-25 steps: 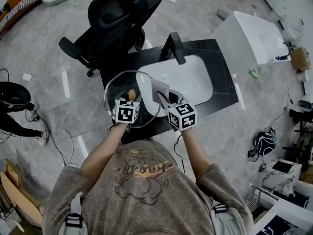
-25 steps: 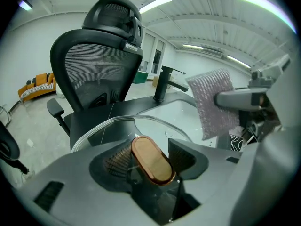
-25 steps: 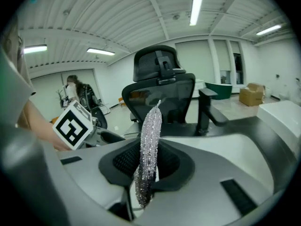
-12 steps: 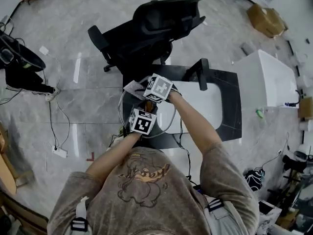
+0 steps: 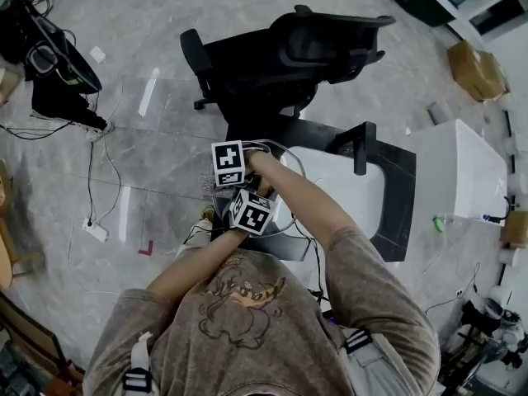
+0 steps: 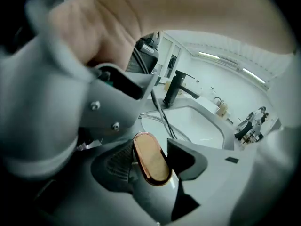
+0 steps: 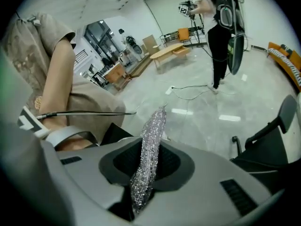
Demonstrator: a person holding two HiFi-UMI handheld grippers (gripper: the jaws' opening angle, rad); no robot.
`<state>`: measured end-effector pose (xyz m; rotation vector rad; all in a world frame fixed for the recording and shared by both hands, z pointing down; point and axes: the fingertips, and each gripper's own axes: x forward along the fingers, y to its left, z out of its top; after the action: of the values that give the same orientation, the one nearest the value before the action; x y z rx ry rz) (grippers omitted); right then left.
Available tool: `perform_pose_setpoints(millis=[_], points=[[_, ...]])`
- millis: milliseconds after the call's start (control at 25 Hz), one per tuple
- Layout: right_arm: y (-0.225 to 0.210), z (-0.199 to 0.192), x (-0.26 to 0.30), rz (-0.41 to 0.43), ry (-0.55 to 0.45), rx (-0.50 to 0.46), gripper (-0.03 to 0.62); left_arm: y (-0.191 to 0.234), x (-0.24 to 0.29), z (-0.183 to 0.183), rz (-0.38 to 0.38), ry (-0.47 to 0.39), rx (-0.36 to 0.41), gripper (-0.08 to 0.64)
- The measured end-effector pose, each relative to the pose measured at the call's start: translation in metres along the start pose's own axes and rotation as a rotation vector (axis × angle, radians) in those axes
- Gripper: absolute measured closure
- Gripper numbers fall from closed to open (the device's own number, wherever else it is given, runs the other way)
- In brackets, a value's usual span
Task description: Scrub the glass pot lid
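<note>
right tongs (image 7: pixel 151 149) swung across the lid (image 6: pixel 151 158) (clamping a scrubber (image 7: pixel 154 124)).

Left gripper (image 6: pixel 151 160), jaws just closed further, grips the knob (image 6: pixel 148 150); right gripper (image 7: pixel 146 167), arm (image 5: pixel 307 210) crossed over, pinches the scrubber (image 7: pixel 150 142).

Overhead head view and close left gripper view share the sink (image 5: pixel 348 184) (image 6: pixel 197 126).

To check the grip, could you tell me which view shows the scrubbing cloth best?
The right gripper view: the scrubbing cloth stands edge-on, pinched between the jaws. The head view barely shows it; the left gripper view not clearly.
</note>
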<state>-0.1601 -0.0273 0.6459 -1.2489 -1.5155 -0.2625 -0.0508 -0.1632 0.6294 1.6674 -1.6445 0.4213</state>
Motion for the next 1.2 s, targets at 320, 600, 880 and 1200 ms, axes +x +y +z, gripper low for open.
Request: perform_pose_setpoints(millis=[320, 600, 880, 1200], points=[[-0.006, 0.0, 0.012, 0.025, -0.027, 0.015, 0.503, 0.001, -0.001, -0.002, -0.008, 0.009, -0.019, 0.322], [-0.048, -0.01, -0.012, -0.128, -0.21, 0.164, 0.499, 0.001, 0.001, -0.001, -0.016, 0.015, -0.008, 0.321], [-0.094, -0.051, -0.054, -0.359, -0.331, 0.343, 0.499, 0.001, 0.001, -0.003, -0.024, 0.026, -0.001, 0.321], [-0.111, -0.106, -0.091, -0.539, -0.443, 0.571, 0.499, 0.002, 0.0, -0.003, -0.028, 0.033, 0.004, 0.319]])
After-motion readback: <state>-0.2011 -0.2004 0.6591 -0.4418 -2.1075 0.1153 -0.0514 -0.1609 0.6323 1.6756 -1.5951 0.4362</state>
